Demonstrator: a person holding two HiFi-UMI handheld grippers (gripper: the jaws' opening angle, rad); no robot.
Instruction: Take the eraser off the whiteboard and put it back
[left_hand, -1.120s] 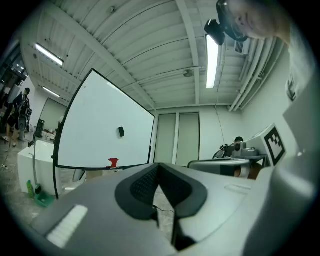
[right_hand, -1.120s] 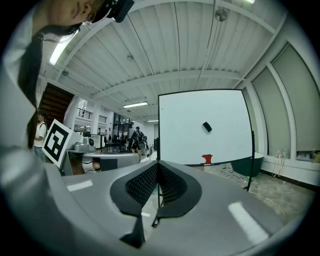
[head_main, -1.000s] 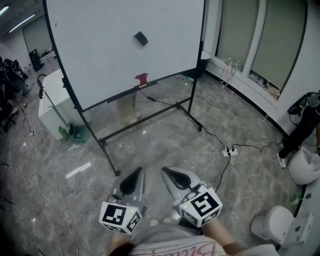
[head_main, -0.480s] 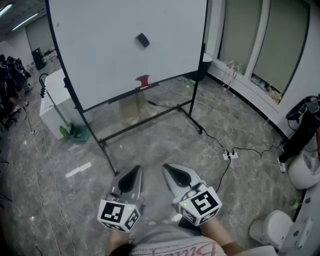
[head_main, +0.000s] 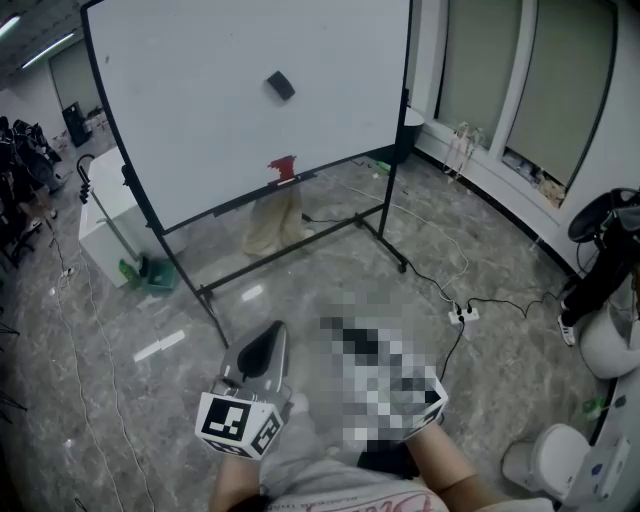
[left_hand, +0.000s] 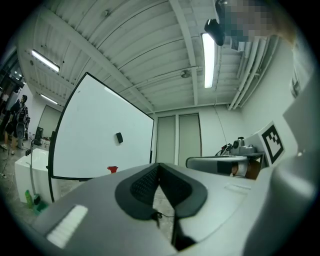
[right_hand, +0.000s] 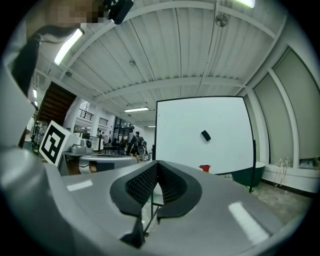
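Note:
A small black eraser (head_main: 281, 85) sticks to the upper middle of the big white whiteboard (head_main: 200, 110), which stands on a black wheeled frame. It also shows far off in both gripper views, as the eraser (left_hand: 119, 138) and the eraser (right_hand: 205, 135). A red item (head_main: 283, 168) sits on the board's bottom ledge. My left gripper (head_main: 268, 340) is held low, close to my body, pointing level at the board, and its jaws (left_hand: 159, 166) are shut on nothing. The right gripper (right_hand: 157, 164) beside it is also shut and empty. Both are well short of the board.
A white cabinet (head_main: 105, 215) and a green object (head_main: 150, 270) stand left of the board. Beige cloth (head_main: 275, 225) lies under the board. Cables and a power strip (head_main: 462, 313) cross the floor on the right, near white rounded objects (head_main: 560, 450). People stand far off (right_hand: 135, 142).
Both grippers have edged forward and a little up toward the whiteboard, still shut. The eraser has stayed on the board.

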